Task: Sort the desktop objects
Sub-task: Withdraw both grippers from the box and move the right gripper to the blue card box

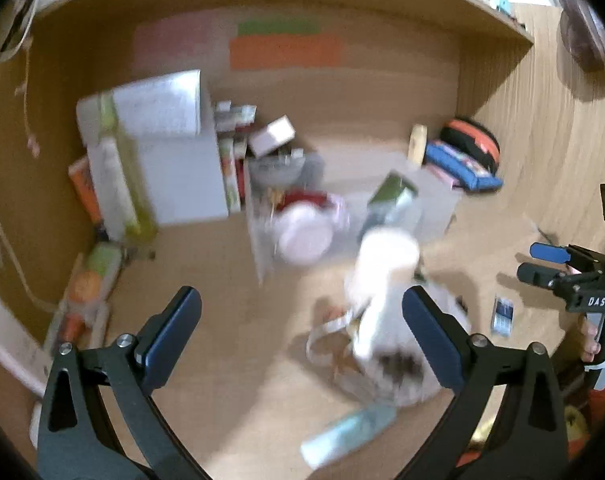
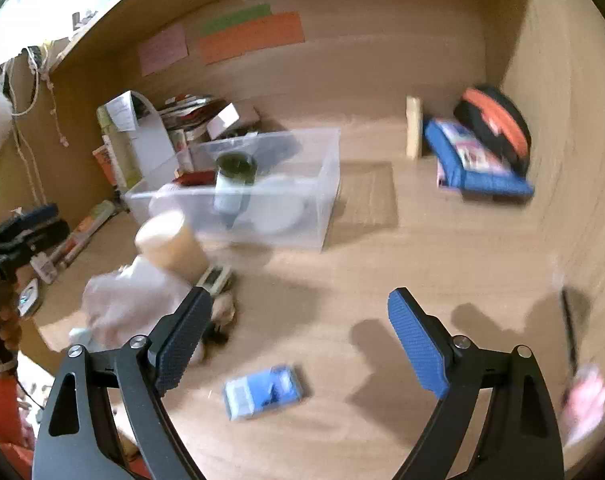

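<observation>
A wooden desk (image 2: 382, 264) is enclosed by wood panels; coloured paper notes (image 2: 250, 36) are stuck to the back panel. A clear plastic bin (image 2: 286, 204) serves as landmark. Right gripper (image 2: 298, 340): jaws spread wide, nothing held. A small blue packet (image 2: 264, 392) lies on the desk in front of the bin, just below the gap between the fingers. Left gripper (image 1: 302, 332): jaws wide, nothing held; a blurred white container (image 1: 386, 256) stands before the bin.

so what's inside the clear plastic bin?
In the clear plastic bin: a dark-capped bottle, a white round lid or dish and something red. Blur and the frosted walls hide anything else.
</observation>
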Available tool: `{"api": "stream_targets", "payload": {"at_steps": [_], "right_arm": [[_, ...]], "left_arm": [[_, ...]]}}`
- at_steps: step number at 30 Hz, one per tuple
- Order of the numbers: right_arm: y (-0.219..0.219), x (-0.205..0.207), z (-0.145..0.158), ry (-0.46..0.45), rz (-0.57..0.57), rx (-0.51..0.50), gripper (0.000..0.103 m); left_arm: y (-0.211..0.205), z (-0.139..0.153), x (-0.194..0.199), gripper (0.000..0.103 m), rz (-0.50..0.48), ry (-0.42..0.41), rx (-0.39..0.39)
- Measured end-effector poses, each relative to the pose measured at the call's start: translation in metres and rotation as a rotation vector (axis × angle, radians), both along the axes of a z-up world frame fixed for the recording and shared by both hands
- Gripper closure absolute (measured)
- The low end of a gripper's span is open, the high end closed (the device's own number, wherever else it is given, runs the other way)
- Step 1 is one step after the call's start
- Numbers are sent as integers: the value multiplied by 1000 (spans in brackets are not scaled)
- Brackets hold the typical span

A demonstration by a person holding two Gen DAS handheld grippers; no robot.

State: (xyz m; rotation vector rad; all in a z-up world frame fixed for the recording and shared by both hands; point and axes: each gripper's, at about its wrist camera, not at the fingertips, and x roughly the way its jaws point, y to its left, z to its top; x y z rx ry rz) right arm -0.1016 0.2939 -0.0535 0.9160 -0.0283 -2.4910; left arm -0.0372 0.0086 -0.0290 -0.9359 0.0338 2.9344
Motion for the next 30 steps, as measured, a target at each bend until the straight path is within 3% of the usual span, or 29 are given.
{"api": "stream_targets", "payload": {"at_steps": [10, 16, 21, 24, 26, 30], "right_arm": [[-5, 35, -23, -20, 56, 18, 14], [-9, 35, -37, -55, 62, 54, 14], [-13, 32, -41, -38, 35, 88, 14], [-11, 27, -43, -26, -8, 102, 14], [-11, 27, -43, -18, -7, 103, 14], [-20, 32, -46, 23, 9, 172, 14]], "left_arm": [[10, -54, 42, 1, -5, -138, -64], [16, -73, 34, 1, -26, -208, -38], [19, -78, 31, 1, -24, -197, -53], [15, -81, 25, 1, 2, -204, 5], [18, -81, 26, 1, 11, -186, -4], [26, -80, 31, 1, -27, -170, -7]]}}
